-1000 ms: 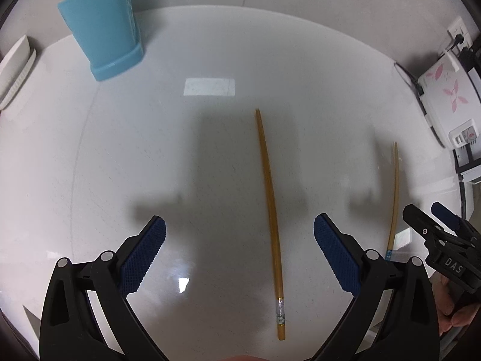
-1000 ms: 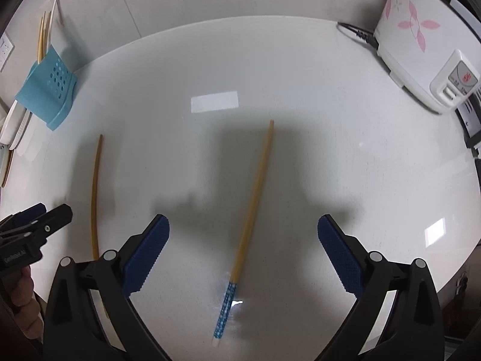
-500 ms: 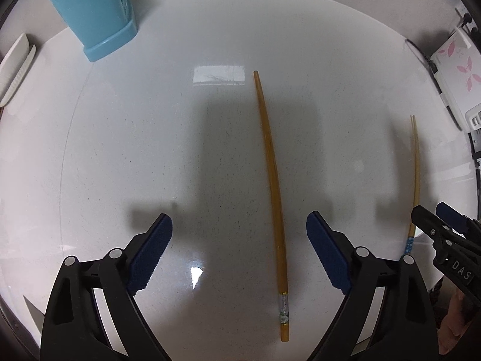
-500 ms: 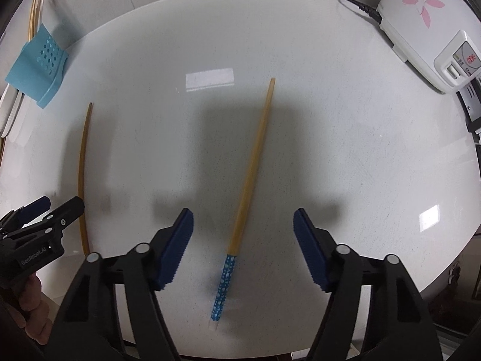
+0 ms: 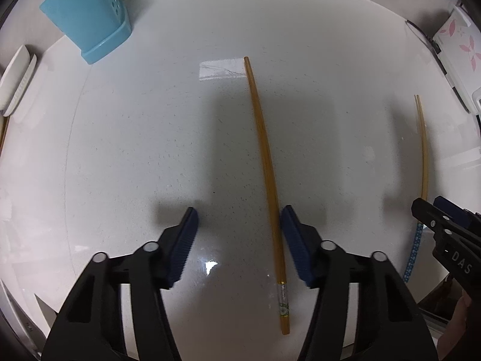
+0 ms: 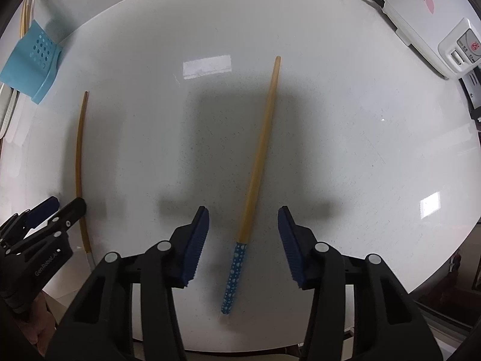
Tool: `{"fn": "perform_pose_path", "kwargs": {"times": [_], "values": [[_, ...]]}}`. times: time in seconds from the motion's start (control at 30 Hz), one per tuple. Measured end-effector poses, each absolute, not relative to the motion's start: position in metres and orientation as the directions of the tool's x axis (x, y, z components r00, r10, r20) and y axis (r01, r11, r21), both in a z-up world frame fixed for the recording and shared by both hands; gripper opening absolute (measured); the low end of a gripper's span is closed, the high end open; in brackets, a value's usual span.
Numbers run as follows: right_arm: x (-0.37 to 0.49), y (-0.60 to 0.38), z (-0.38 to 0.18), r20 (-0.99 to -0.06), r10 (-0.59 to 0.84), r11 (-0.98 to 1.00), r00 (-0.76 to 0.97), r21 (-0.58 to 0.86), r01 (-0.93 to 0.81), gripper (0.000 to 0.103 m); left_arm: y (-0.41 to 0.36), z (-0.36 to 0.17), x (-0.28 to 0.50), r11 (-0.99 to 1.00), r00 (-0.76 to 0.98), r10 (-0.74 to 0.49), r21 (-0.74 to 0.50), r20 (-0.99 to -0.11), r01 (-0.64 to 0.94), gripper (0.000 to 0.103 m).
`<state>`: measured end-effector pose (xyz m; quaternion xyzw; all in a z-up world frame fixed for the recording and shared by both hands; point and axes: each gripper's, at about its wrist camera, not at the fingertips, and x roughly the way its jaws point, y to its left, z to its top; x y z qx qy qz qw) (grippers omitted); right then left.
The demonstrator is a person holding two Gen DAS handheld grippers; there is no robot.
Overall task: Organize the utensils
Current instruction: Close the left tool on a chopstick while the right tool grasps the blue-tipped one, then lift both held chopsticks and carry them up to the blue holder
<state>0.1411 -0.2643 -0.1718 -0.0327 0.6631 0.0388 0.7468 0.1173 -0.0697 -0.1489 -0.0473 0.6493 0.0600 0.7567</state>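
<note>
The white round worktop (image 5: 135, 156) carries everything, with a flowered white appliance (image 6: 421, 15) at its far right edge and a blue perforated holder (image 5: 87, 15) at its far left edge, some sticks already standing in it as the right view shows. Against a second ago, both tongs have come closer to the surface and narrowed from wide open to about half, each now straddling one chopstick, so the person appears to be starting a double pick-up to carry both sticks to the holder. The left tongs (image 5: 239, 240) are closing around the plain chopstick (image 5: 266, 162), which lies near the middle of the worktop, pointing from the near edge towards the far one; its right pad looks just beside or touching the stick while the left pad stands well apart, so nothing is gripped yet. The right tongs (image 6: 243, 240) are closing too, the blue-handled chopstick (image 6: 258, 156) lying between the pads with a gap on each side, not yet clenched. Both sticks are slim, amber and tapered; the plain one has a small printed band near its thick near end, and the other ends in a blue sleeve with pale dots (image 6: 234, 273).
</note>
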Motion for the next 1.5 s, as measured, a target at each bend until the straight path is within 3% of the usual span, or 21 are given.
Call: {"fn": "perform_pose_path", "kwargs": {"times": [0.13, 0.2, 0.23, 0.33, 0.8, 1.5], "values": [[0.145, -0.262, -0.176, -0.995, 0.012, 0.995, 0.099, 0.003, -0.096, 0.037, -0.069, -0.146, 0.118, 0.989, 0.141, 0.027, 0.006, -0.99, -0.147, 0.03], [0.146, -0.26, -0.176, -0.995, 0.003, 0.995, 0.102, -0.008, -0.099, 0.033, -0.069, -0.145, 0.117, 0.99, 0.135, 0.016, -0.003, -0.991, -0.143, 0.007], [0.146, -0.259, -0.175, -0.995, -0.004, 0.995, 0.102, -0.014, -0.099, 0.03, -0.068, -0.145, 0.118, 0.99, 0.128, 0.002, -0.017, -0.992, -0.143, 0.006], [0.145, -0.254, -0.175, -0.995, -0.012, 0.993, 0.102, -0.024, -0.118, 0.007, -0.066, -0.146, 0.118, 0.989, 0.127, -0.023, -0.041, -0.992, -0.141, 0.006], [0.146, -0.244, -0.157, -0.988, 0.055, 0.991, 0.144, 0.036, -0.129, 0.006, -0.058, -0.135, 0.105, 0.988, 0.155, -0.065, -0.086, -0.986, -0.132, 0.006], [0.145, -0.189, -0.105, -0.933, 0.198, 0.962, 0.3, 0.126, -0.243, 0.006, -0.01, -0.079, 0.104, 0.983, 0.357, -0.08, -0.133, -0.931, -0.126, 0.006]]}}
